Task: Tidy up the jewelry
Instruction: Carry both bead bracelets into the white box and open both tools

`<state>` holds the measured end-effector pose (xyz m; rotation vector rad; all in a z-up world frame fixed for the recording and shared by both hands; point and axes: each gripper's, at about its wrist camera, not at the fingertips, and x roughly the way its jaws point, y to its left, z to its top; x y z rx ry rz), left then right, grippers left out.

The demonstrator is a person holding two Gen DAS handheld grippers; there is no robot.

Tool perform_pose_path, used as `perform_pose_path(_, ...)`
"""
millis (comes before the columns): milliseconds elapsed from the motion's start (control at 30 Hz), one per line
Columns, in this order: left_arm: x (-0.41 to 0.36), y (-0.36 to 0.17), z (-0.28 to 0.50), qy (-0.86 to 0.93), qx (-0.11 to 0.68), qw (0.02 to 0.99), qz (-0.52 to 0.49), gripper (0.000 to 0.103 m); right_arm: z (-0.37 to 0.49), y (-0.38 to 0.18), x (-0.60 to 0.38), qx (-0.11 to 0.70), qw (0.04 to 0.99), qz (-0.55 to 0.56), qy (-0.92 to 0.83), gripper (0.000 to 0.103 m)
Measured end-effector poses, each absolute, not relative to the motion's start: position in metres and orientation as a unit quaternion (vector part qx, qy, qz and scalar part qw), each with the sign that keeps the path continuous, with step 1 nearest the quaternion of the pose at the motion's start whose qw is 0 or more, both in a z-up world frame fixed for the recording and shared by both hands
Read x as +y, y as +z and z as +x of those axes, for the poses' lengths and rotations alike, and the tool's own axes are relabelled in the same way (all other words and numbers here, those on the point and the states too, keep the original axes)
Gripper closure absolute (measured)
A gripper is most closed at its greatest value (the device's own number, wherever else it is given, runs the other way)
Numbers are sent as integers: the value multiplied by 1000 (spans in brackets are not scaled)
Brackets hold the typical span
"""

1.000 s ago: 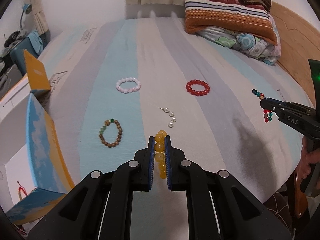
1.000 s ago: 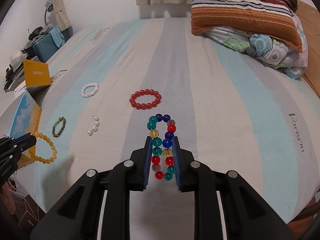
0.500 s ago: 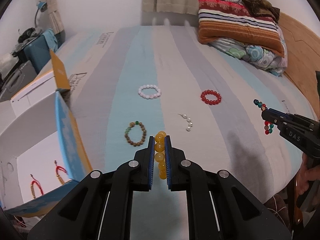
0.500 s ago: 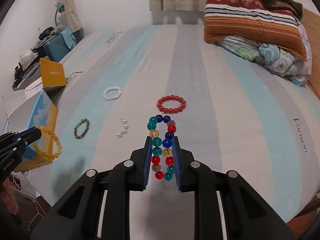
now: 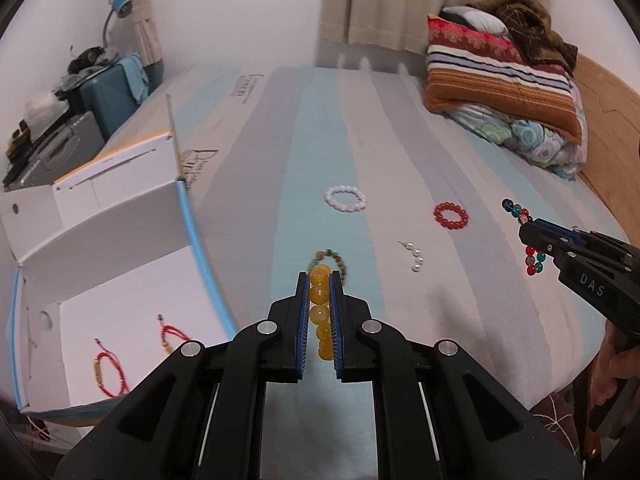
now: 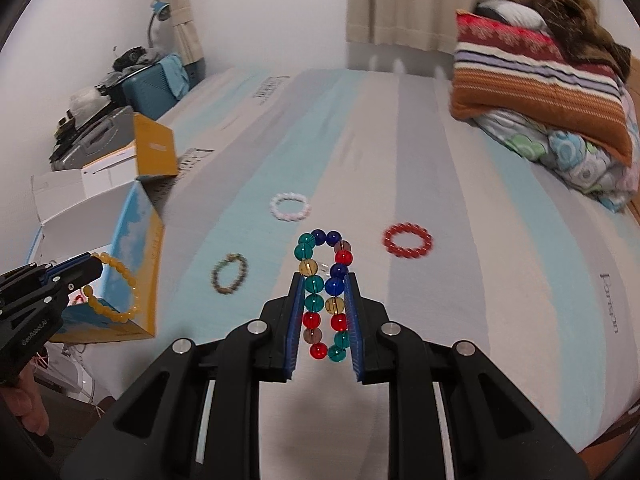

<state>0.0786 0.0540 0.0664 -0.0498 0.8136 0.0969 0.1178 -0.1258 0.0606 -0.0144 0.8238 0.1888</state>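
Carrying two bracelets toward the box (image 5: 188,216) at the bed's left edge: left gripper (image 5: 319,316) clenched on the yellow bracelet (image 5: 320,304), right gripper (image 6: 323,308) clamped on the multicolour bracelet (image 6: 324,280), both clear of the bedsheet (image 5: 280,160). I count two red cord bracelets (image 5: 108,368) already in the box. Left on the bed: white bracelet (image 5: 345,199), red bead bracelet (image 5: 451,215), brown-green bracelet (image 6: 229,273), one short pearl piece (image 5: 414,256). By my count two stowed, two in transit, four to go.
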Motion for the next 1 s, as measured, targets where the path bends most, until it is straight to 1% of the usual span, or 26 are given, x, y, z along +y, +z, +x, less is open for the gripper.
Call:
perform_pose_path(600,151,81,43,111,392,911,-62,94,118,79,-13,391,905,-53,157,84)
perform_pose_path(1000,229,80,5,172,395,898,-89,94,118,75,85,393,888,-80,225,84)
